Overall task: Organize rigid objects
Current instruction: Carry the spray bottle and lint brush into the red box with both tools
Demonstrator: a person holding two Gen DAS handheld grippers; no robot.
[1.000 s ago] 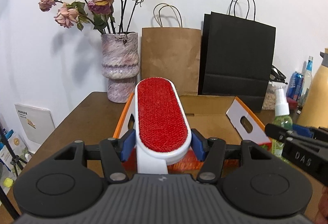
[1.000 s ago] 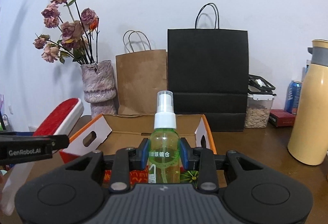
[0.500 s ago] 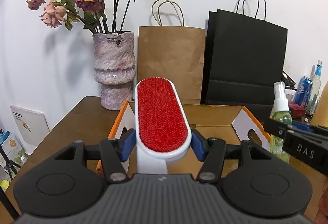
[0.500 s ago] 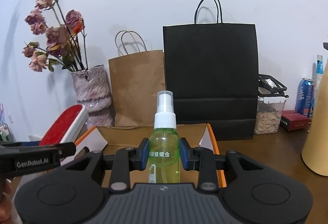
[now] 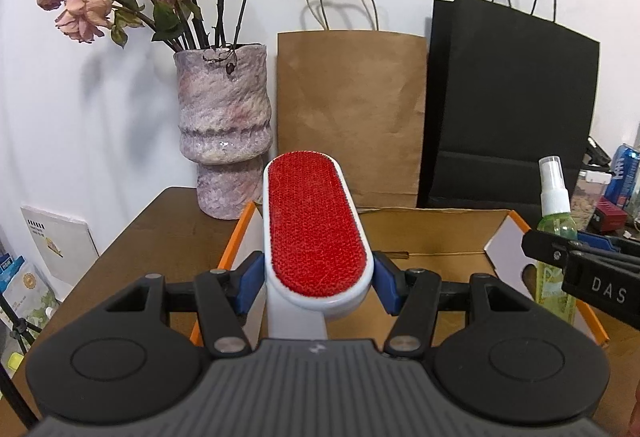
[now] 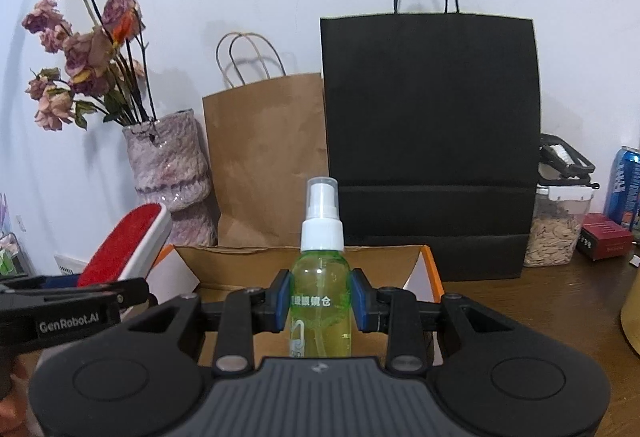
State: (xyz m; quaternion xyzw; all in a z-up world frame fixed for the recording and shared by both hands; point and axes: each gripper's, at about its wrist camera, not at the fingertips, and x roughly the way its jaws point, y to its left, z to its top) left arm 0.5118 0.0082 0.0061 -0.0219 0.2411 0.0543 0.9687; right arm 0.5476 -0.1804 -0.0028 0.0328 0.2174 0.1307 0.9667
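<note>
My left gripper [image 5: 316, 287] is shut on a white lint brush [image 5: 314, 225] with a red pad, its blue pads pressing both sides. The brush hangs over the left edge of an open cardboard box [image 5: 432, 233] with orange and white flaps. My right gripper [image 6: 321, 301] is shut on a green spray bottle [image 6: 322, 293] with a white pump top, held upright above the same box [image 6: 384, 261]. In the left wrist view the bottle [image 5: 556, 221] and the right gripper show at the right edge. In the right wrist view the brush [image 6: 124, 241] shows at the left.
Behind the box stand a mottled vase of dried roses [image 5: 224, 133], a brown paper bag [image 5: 352, 117] and a black paper bag [image 6: 432, 141]. A seed jar [image 6: 556, 229], a red box [image 6: 604, 241] and a blue can [image 6: 624, 189] sit on the wooden table at the right.
Both grippers have moved forward toward the wall, carrying the brush and the bottle over the box. The vase and bags look larger and nearer. Both grips are unchanged.
</note>
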